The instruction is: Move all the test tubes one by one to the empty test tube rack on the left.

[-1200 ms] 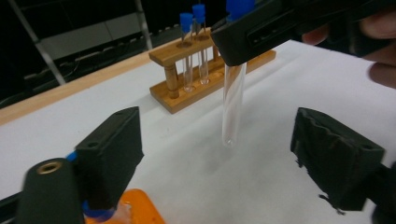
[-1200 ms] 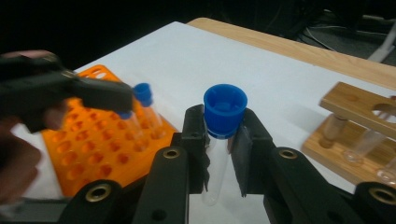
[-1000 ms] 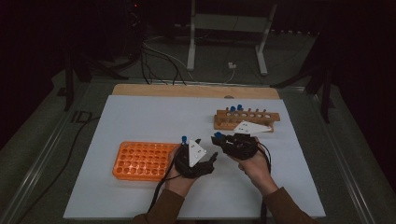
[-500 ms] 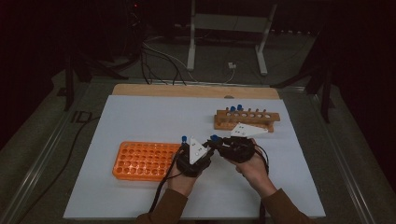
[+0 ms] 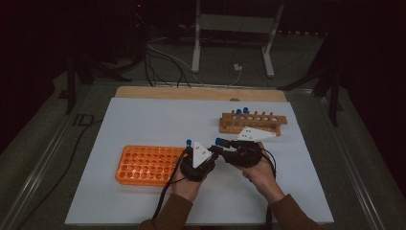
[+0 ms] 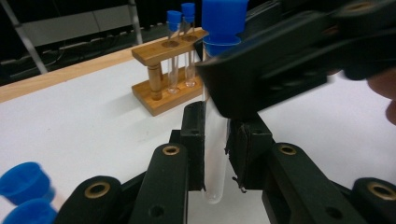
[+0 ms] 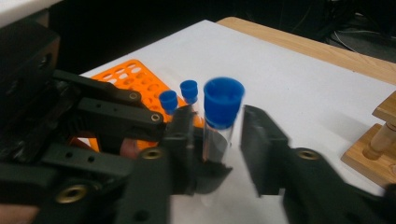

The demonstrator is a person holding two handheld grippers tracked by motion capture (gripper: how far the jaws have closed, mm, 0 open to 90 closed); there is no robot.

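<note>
The blue-capped test tube [image 6: 215, 140] is held upright above the white table sheet [image 5: 143, 120], between the orange tube rack [image 5: 146, 165] and the wooden tube rack [image 5: 253, 122]. The left gripper [image 6: 215, 149] is clenched on the tube's lower glass, both pads pressed against it. The right gripper [image 7: 219, 135] has just been opening; in the right gripper view one jaw lies against the glass below the cap, while the other stands apart, so the tube is released on that side. In the high view the two grippers meet tip to tip at the tube. Two capped tubes [image 6: 180, 46] stand in the wooden rack, beyond the held tube. In the right gripper view two further blue caps [image 7: 178, 98] rise just behind the left gripper. The orange rack lies just beside the left hand [image 5: 186, 184]. Bare sheet extends toward the far wooden edge [image 5: 201, 92] of the table and along the near edge on both sides of the forearms.
</note>
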